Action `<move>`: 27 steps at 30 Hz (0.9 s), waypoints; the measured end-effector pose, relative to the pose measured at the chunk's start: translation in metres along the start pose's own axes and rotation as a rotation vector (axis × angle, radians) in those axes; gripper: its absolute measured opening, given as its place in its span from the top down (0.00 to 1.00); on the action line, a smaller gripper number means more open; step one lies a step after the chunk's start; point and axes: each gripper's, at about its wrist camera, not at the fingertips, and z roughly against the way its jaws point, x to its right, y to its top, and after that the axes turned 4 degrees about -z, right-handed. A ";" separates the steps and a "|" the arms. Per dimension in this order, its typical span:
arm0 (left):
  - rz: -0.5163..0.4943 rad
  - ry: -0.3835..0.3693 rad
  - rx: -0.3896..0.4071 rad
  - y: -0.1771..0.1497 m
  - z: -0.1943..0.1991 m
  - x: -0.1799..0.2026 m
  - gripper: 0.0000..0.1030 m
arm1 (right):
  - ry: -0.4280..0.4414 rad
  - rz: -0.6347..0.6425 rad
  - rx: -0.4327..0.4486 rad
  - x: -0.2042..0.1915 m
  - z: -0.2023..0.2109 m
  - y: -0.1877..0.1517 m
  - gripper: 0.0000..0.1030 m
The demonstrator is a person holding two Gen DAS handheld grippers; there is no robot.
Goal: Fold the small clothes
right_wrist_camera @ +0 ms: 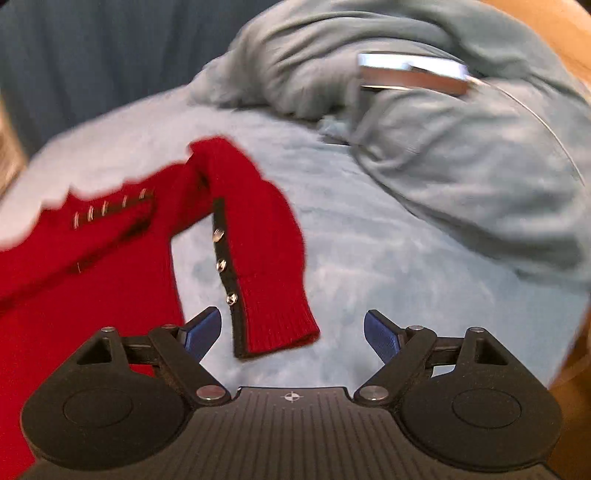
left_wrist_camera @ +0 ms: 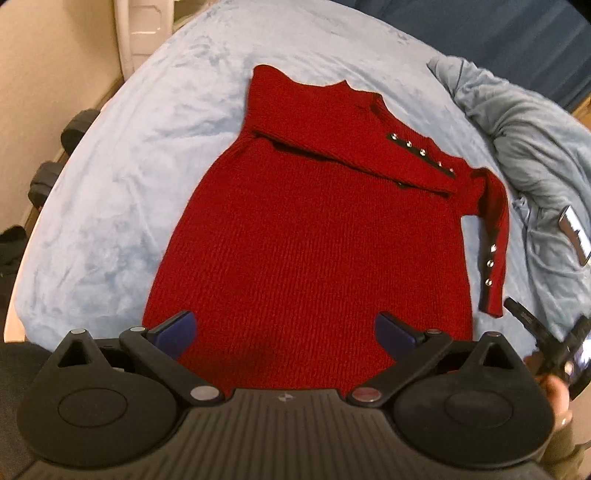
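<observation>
A small red knit sweater (left_wrist_camera: 310, 236) lies flat on a light blue blanket (left_wrist_camera: 122, 177). One sleeve is folded across its chest, with a row of silver buttons. The other sleeve (left_wrist_camera: 493, 254) hangs down its right side. My left gripper (left_wrist_camera: 284, 332) is open and empty above the sweater's hem. In the right wrist view the right sleeve (right_wrist_camera: 258, 251) with its buttoned cuff lies just ahead of my right gripper (right_wrist_camera: 291, 334), which is open and empty over the blanket; the cuff end sits between the fingers' line. The right gripper also shows in the left wrist view (left_wrist_camera: 546, 343).
A crumpled grey-blue garment (right_wrist_camera: 461, 155) is heaped at the right, with a shiny flat object (right_wrist_camera: 413, 74) on it. A white frame (left_wrist_camera: 136, 33) and dark dumbbells (left_wrist_camera: 62, 155) stand beyond the bed's left edge.
</observation>
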 end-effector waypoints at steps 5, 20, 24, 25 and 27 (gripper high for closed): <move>-0.013 0.000 -0.044 0.006 -0.012 0.017 0.00 | 0.009 0.133 -0.114 -0.027 -0.050 -0.003 0.18; 0.047 -0.067 -0.060 0.009 -0.004 0.016 0.00 | 0.268 -0.417 0.361 0.100 0.086 0.187 0.94; 0.050 -0.057 -0.075 0.009 -0.008 0.017 0.00 | 0.138 -0.494 0.356 0.132 0.074 0.212 0.94; 0.056 -0.055 -0.081 0.009 -0.009 0.016 0.00 | 0.097 -0.489 0.321 0.135 0.061 0.212 0.94; 0.070 -0.053 -0.089 0.010 -0.011 0.015 0.00 | 0.022 -0.465 0.216 0.135 0.022 0.201 0.94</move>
